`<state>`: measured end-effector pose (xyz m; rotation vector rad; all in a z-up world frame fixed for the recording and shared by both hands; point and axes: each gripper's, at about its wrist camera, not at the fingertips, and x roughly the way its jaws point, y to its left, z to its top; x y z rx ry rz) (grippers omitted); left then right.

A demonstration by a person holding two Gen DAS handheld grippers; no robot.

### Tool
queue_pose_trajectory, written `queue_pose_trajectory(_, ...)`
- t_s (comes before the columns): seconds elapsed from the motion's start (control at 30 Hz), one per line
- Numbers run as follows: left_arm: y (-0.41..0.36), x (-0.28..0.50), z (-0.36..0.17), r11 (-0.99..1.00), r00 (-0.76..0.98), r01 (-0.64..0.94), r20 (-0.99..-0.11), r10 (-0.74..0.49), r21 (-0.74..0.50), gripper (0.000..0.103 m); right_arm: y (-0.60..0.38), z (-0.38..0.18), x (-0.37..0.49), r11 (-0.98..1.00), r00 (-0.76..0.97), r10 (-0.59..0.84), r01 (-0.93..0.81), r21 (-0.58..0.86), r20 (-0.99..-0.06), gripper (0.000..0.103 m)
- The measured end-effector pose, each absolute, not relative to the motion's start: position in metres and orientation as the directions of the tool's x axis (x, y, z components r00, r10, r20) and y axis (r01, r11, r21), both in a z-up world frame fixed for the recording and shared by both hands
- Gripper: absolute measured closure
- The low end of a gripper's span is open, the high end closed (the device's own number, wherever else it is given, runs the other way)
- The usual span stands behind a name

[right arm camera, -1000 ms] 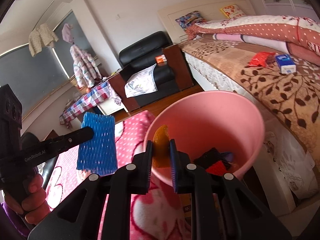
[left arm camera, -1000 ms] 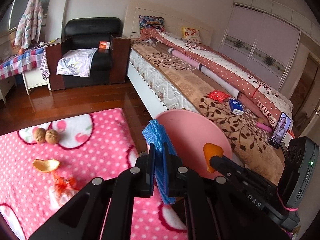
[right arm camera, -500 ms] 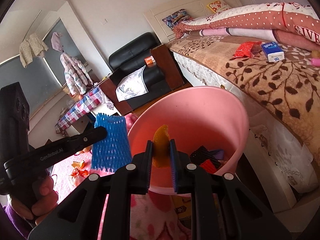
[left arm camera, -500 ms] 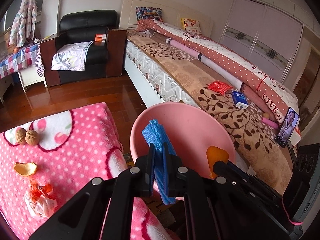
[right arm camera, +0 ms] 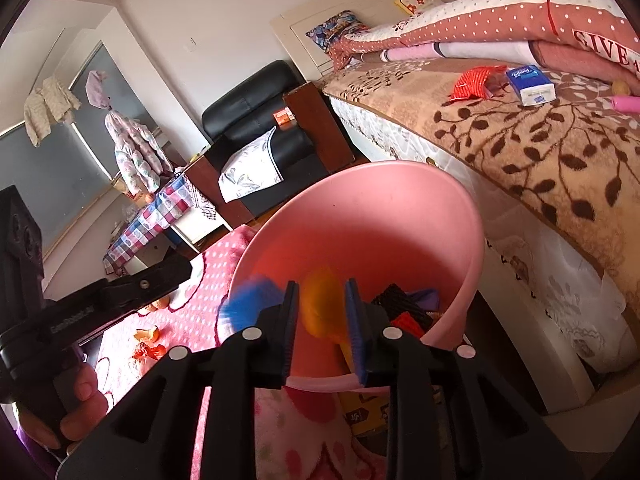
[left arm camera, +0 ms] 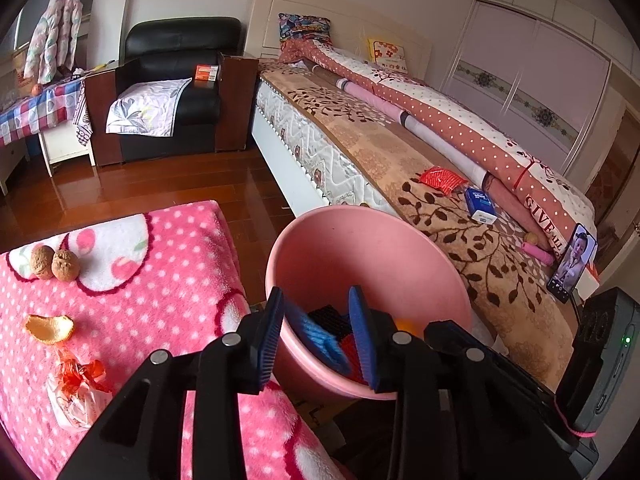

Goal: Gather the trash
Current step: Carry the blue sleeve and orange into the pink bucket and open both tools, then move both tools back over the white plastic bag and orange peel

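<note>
Half a second before, the left gripper (left arm camera: pixel 318 330) had been clamped on the blue foam net (left arm camera: pixel 320 338) and the right gripper (right arm camera: pixel 320 326) on the orange peel (right arm camera: pixel 322 312), both above the pink bin (left arm camera: pixel 360 240). At this moment both sets of jaws were opening: the left stood well apart with the net loose and blurred below and between its fingers, inside the bin. The right had parted less, with the blurred peel between its pads and over the bin's near wall; whether a pad touched it could not be told. Left of the left gripper, another orange peel (left arm camera: pixel 50 328), a crumpled wrapper (left arm camera: pixel 78 388) and two walnuts (left arm camera: pixel 54 266) lay on the pink dotted surface (left arm camera: pixel 160 280).
</note>
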<state>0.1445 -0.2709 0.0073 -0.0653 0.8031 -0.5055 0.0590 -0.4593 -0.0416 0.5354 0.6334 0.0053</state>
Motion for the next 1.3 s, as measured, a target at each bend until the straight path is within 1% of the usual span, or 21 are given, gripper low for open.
queue_pose_trajectory(0.07,-0.267,0.142,0.009,0.879,0.583,0.408,-0.671,-0.458,-0.246,0.069,-0.457,-0.040,0.059,0.870,0.810,0.160,0.155,0.469,-0.564,0.075)
queue_pose_trajectory(0.1,-0.265,0.142,0.009,0.879,0.583,0.407,-0.671,-0.458,-0.246,0.068,-0.458,-0.040,0.059,0.871,0.811,0.159,0.154,0.467,-0.564,0.070)
queue_pose_trajectory(0.13,-0.263,0.141,0.010,0.879,0.583,0.406,-0.670,-0.459,-0.248,0.067,-0.457,-0.040,0.059,0.872,0.811,0.157,0.154,0.465,-0.563,0.068)
queue_pose_trajectory(0.17,-0.261,0.140,0.010,0.880,0.583,0.405,-0.670,-0.459,-0.250,0.067,-0.455,-0.039,0.058,0.874,0.812,0.154,0.154,0.460,-0.563,0.068)
queue_pose_trajectory(0.5,-0.233,0.124,0.019,0.883,0.595,0.389,-0.660,-0.459,-0.263,0.066,-0.432,-0.023,0.049,0.891,0.818,0.155,0.126,0.435,-0.554,0.067)
queue_pose_trajectory(0.83,-0.198,0.104,0.021,0.899,0.615,0.349,-0.660,-0.432,-0.263,0.066,-0.399,-0.010,0.036,0.909,0.826,0.181,0.067,0.412,-0.533,0.067)
queue_pose_trajectory(1.17,-0.147,0.087,0.014,0.919,0.634,0.279,-0.665,-0.394,-0.278,0.066,-0.373,-0.012,0.028,0.903,0.808,0.215,0.049,0.427,-0.548,0.067)
queue_pose_trajectory(1.3,-0.123,0.080,0.010,0.929,0.645,0.250,-0.668,-0.371,-0.274,0.066,-0.359,-0.012,0.026,0.911,0.797,0.227,0.030,0.412,-0.560,0.068)
